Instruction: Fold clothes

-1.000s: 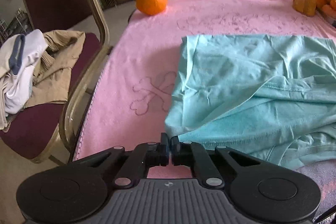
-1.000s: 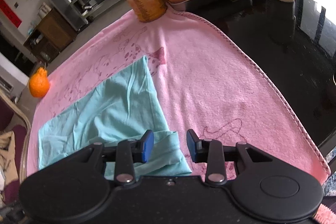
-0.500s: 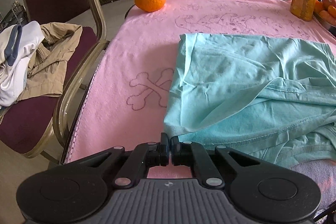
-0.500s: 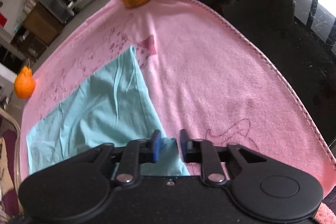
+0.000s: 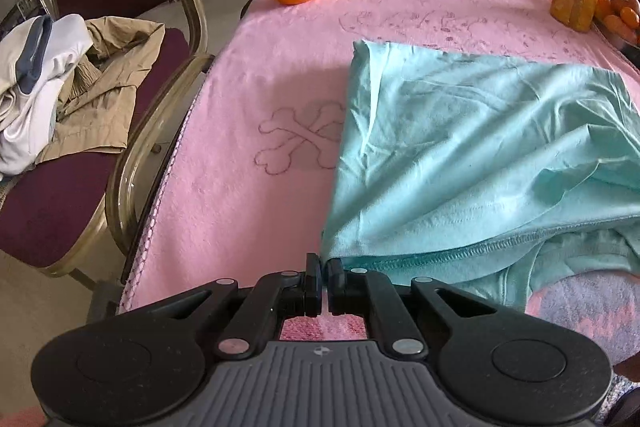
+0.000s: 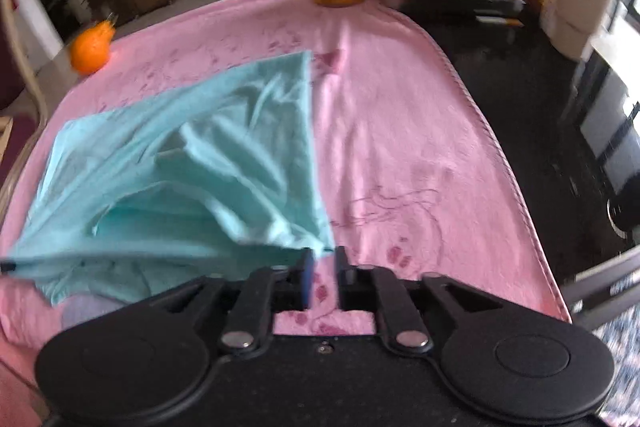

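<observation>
My left claw [image 5: 323, 269] pinches the teal shirt's [image 5: 460, 155] near corner on the pink towel [image 5: 248, 155]; my right claw [image 6: 323, 263] grips the other corner, a small gap showing; lifting mid-fold; next, carry both corners across evenly.

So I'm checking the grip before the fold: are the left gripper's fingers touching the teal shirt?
Touching. The left wrist view shows the left gripper shut on the teal shirt, pinching its near corner.
</observation>
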Motion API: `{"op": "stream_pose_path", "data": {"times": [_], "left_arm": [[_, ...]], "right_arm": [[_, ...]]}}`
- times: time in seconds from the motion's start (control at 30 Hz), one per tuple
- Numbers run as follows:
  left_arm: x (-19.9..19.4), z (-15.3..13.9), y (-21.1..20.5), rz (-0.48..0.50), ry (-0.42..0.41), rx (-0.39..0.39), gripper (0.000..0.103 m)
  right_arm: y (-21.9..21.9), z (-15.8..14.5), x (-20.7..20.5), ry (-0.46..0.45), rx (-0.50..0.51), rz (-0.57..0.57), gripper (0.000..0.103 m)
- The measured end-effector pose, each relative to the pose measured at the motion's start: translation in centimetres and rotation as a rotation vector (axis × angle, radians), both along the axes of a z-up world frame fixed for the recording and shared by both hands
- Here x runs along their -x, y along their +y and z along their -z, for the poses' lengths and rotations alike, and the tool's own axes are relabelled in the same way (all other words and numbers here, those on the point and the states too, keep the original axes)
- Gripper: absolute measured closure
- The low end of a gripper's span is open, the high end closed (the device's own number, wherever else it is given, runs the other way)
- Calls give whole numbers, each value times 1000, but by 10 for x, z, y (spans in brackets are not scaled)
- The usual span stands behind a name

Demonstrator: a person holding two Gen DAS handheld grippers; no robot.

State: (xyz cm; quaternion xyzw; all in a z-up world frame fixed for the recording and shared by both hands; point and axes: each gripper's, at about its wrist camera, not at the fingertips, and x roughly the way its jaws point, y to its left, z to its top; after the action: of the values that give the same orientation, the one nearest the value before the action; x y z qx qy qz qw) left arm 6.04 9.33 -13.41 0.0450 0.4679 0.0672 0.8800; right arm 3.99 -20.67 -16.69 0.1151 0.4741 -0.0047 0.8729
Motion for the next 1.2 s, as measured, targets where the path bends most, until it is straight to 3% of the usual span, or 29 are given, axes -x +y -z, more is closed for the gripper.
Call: {"op": "stream_pose_path", "data": {"times": [0.1, 0.17, 0.27, 0.6, 0.63, 0.67, 0.7, 0.87, 1.07, 1.2], "left_arm": [[-1, 1, 0, -5, 3, 7, 97], [-1, 2, 0, -6, 5, 5, 97], [-2, 3, 0, -5, 5, 1, 97], [-1, 2, -7, 16, -8, -35, 97], [-1, 2, -8, 18, -9, -39, 97], [-1, 2, -8, 19, -11, -42, 97], [-1, 2, -8, 20, -14, -46, 98], [4, -7, -5, -11, -78, -50, 98], [7, -18, 8, -56, -118, 35, 98], [8, -16, 10, -74, -97, 16, 98]], "right_arm": [[-15, -1, -1, -22, -125, 41, 80], [-11, 0, -3, -26, -132, 13, 76], [12, 2, -3, -25, -26, -73, 71], [75, 19, -9, -83, 431, -271, 74], [79, 19, -8, -97, 448, -291, 82], [83, 18, -6, -111, 465, -312, 100], [87, 18, -4, -125, 483, -332, 100], [57, 5, 1, -150, 381, -181, 100], [12, -13, 6, -171, 223, 47, 100], [15, -7, 2, -127, 232, 25, 100]]}}
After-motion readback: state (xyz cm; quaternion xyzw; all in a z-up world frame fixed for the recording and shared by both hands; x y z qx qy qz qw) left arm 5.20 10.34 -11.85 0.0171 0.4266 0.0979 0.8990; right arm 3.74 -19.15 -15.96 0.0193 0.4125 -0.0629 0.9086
